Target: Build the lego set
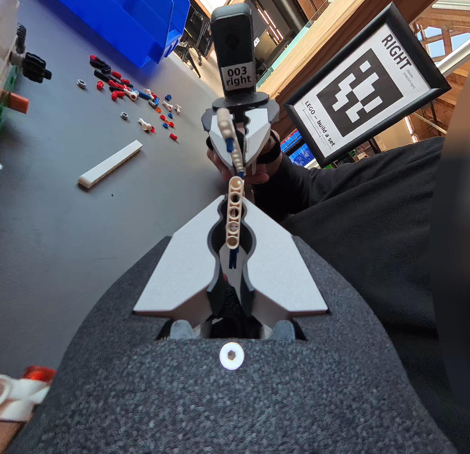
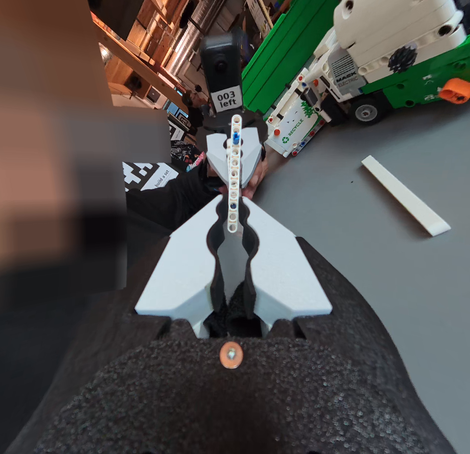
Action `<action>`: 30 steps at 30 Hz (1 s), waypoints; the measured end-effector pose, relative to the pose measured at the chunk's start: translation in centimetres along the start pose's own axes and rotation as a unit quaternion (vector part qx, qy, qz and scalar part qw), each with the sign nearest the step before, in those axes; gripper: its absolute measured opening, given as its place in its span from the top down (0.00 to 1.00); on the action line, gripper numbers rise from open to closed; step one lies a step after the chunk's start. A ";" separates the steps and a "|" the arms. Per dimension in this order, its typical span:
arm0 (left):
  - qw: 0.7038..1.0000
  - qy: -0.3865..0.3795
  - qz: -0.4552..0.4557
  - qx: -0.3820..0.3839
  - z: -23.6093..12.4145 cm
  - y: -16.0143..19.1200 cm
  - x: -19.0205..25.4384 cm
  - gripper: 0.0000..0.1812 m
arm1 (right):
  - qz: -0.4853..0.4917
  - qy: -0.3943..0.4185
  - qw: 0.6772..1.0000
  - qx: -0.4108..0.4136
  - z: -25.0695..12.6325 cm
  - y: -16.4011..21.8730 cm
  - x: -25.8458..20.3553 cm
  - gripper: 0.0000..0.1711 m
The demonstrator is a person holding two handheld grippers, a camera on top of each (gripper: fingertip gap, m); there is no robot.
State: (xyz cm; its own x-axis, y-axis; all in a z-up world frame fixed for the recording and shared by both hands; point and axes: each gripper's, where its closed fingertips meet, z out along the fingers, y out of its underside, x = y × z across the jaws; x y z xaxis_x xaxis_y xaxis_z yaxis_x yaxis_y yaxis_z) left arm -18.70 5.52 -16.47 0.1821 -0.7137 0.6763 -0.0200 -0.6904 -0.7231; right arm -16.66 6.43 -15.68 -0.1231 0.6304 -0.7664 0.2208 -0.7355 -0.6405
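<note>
The left gripper (image 1: 232, 202) is clamping its fingers on a short white holed beam (image 1: 234, 214), while the right gripper (image 2: 232, 200) is pinching its own fingers on a longer white holed beam (image 2: 234, 177) carrying a blue pin (image 2: 236, 136); the two beams are meeting tip to tip in the air, seemingly touching. Only the left wrist view is showing the loose red, blue and white pieces (image 1: 137, 93), the blue bin (image 1: 132, 17) and the framed marker sign (image 1: 366, 85). Only the right wrist view is showing the green and white lego truck (image 2: 356, 67), whereas both are showing the white flat plate (image 2: 404, 196) lying on the grey bench (image 2: 330, 212).
</note>
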 end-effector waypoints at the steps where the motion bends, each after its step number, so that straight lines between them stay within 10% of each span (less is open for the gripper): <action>1: 1.000 0.000 -0.001 0.000 0.0 0.0 0.0 1.00 | -0.009 0.007 1.000 -0.007 0.1 0.3 0.0 0.97; 30: 1.000 0.004 0.016 -0.015 0.3 0.5 0.3 1.00 | -0.068 0.021 0.997 -0.013 0.9 0.2 -0.4 0.91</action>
State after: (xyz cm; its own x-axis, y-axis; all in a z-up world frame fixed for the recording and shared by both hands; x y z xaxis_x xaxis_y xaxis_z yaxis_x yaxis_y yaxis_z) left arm -18.37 4.97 -16.64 0.1732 -0.7363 0.6541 -0.0553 -0.6704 -0.7400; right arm -17.46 5.75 -15.54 -0.1137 0.7343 -0.6693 0.2308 -0.6357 -0.7366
